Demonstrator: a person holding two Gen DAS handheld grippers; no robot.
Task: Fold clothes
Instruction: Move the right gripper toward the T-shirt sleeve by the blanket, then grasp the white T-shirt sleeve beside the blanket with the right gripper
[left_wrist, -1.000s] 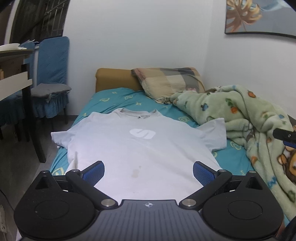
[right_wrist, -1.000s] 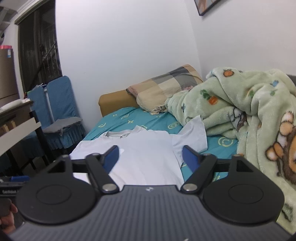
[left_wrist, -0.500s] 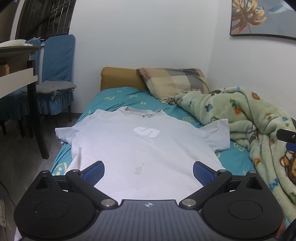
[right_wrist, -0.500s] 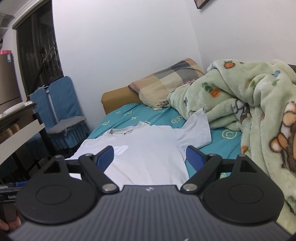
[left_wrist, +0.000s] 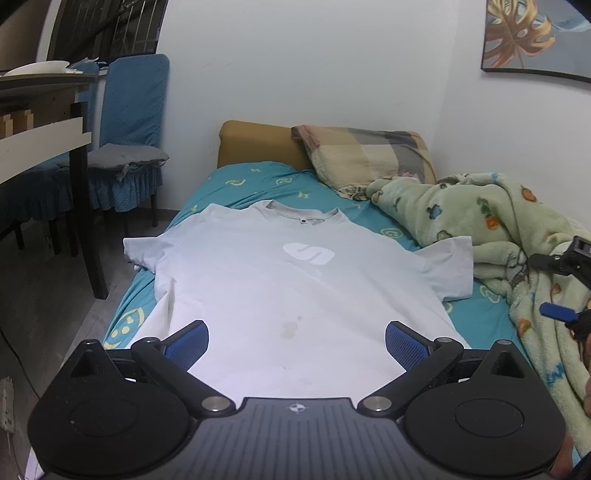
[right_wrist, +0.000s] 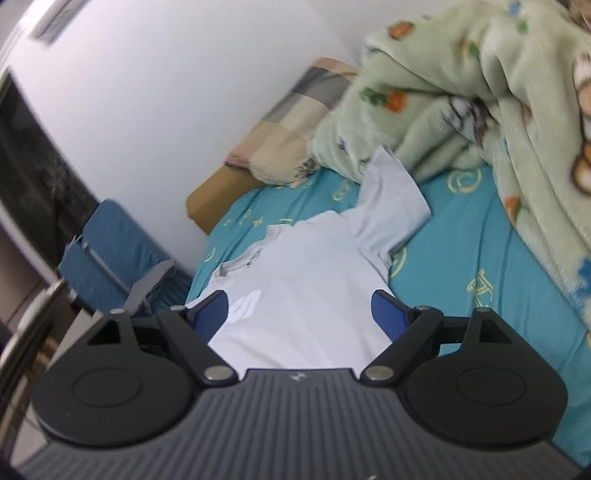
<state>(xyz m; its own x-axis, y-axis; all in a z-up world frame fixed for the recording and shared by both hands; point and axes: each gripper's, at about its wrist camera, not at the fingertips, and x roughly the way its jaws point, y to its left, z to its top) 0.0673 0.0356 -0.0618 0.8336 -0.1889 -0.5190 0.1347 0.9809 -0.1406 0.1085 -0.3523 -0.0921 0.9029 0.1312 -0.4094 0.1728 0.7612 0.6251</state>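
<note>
A pale grey T-shirt (left_wrist: 280, 288) with a white S logo lies flat, front up, on the teal bed sheet (left_wrist: 240, 181), collar towards the headboard. It also shows in the right wrist view (right_wrist: 306, 288), its right sleeve (right_wrist: 391, 206) spread beside the blanket. My left gripper (left_wrist: 297, 341) is open and empty above the shirt's hem. My right gripper (right_wrist: 301, 314) is open and empty above the shirt's right side, tilted; its fingers (left_wrist: 554, 312) show at the right edge of the left wrist view.
A green cartoon blanket (left_wrist: 498, 236) is heaped along the bed's right side against the wall. A plaid pillow (left_wrist: 369, 155) and tan headboard (left_wrist: 255, 144) lie at the far end. A blue chair (left_wrist: 125, 122) and a table (left_wrist: 44, 110) stand left of the bed.
My right gripper has rolled sharply and moved forward over the shirt's right side, with motion blur. My left gripper has drifted slightly. Both stay open; the shirt has not moved.
</note>
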